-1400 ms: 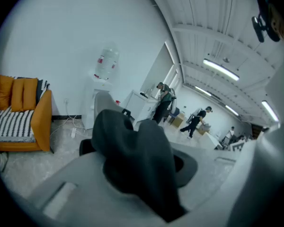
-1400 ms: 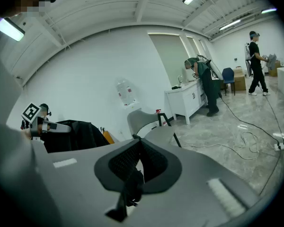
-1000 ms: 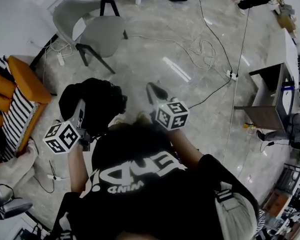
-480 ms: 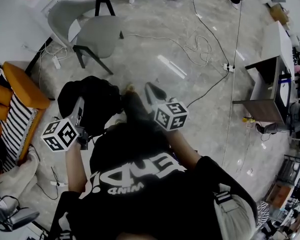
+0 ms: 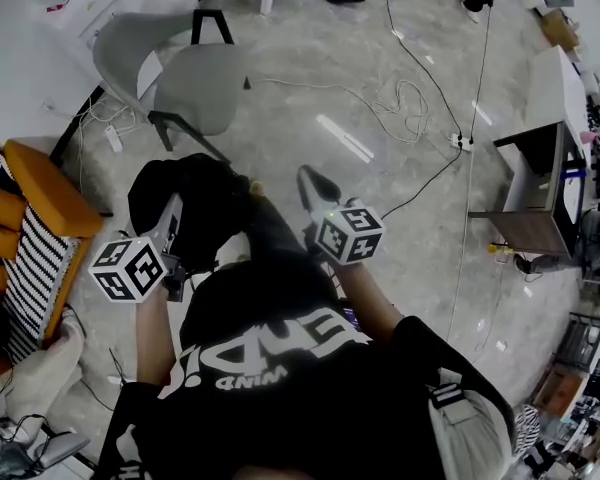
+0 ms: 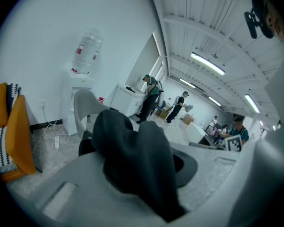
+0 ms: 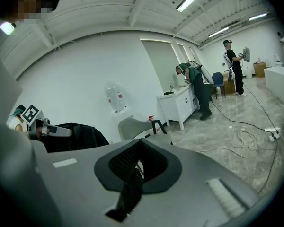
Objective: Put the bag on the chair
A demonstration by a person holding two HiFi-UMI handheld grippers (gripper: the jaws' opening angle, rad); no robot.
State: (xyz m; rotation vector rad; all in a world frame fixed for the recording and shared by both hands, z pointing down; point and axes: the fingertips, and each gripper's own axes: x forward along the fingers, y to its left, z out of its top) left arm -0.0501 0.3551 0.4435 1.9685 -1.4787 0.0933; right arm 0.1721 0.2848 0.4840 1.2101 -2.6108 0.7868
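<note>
Jaws of left gripper (image 5: 172, 210), right gripper (image 5: 308, 176) pinch one bag (image 5: 202, 190).

The person's black shirt (image 5: 280, 353) carries upside-down white lettering reading "WIND".

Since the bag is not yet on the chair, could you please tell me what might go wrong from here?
1. The left tool pinches only a fold of the black bag; the fabric could slip out.
2. The right tool grips just a thin strap, which may slide free.
3. A white cable lies on the floor near the grey chair; feet could catch on it.
</note>
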